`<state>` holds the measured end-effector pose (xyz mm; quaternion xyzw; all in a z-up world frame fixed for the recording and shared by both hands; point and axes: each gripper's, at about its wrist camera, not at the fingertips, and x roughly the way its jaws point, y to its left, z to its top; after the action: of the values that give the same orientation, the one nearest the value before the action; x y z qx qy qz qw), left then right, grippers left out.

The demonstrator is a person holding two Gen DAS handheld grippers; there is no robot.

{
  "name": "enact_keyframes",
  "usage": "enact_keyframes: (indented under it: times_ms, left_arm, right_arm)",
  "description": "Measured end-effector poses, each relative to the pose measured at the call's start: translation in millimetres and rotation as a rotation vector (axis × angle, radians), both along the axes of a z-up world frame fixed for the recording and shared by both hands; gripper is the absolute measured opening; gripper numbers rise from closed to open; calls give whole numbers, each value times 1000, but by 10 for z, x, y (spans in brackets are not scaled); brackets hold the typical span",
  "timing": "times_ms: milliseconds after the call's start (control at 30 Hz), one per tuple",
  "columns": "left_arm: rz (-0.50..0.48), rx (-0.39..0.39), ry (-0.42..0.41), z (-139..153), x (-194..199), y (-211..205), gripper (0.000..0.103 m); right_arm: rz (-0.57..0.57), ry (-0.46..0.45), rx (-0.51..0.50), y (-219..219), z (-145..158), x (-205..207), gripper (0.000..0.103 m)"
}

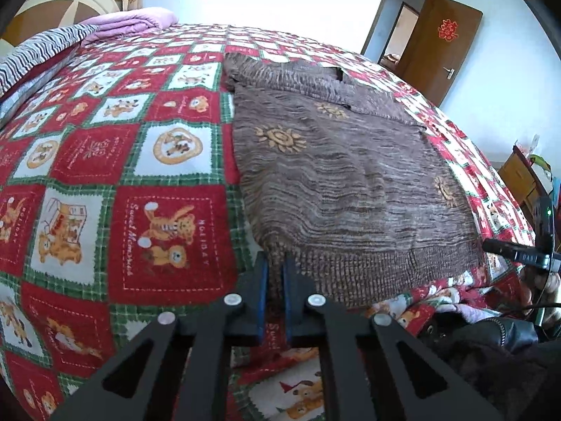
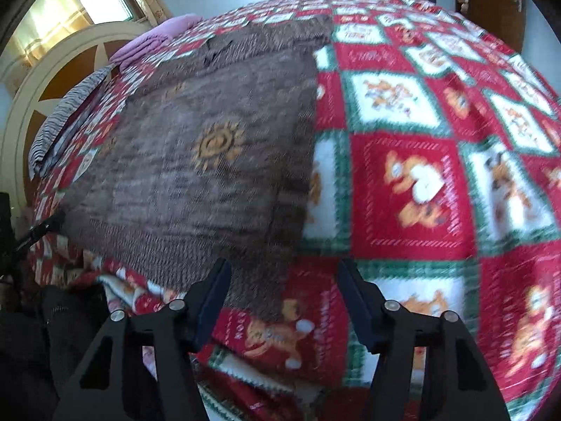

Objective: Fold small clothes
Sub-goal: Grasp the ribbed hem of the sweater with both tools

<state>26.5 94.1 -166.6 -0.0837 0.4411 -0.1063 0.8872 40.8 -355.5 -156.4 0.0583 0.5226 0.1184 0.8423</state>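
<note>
The brown knitted sweater [image 1: 336,175] lies flat on the bed, on a red-and-green checked blanket [image 1: 105,175], hem toward me. My left gripper [image 1: 275,280] is closed on the near left hem corner; ribbed knit sits pinched between its fingers [image 1: 261,291]. My right gripper [image 2: 284,291] stands apart, nothing clamped: the near right hem corner lies between and just beyond its fingers [image 2: 214,294], untouched as far as the blurred view shows. Judgement: seat the right fingers squarely over both hem layers before closing, matching the left, so the fold lifts evenly.
</note>
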Motion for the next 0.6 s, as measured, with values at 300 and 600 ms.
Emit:
enact_keyframes:
  times_ms: [300,600]
  left_arm:
    - [1,83,-1,-98,12,-87,8]
    - [0,91,-6,-99,14,-85,8]
  right_arm:
    - [34,-6,-53,95,-54,-35,18]
    - [13,66,113,-14,-125,9,19]
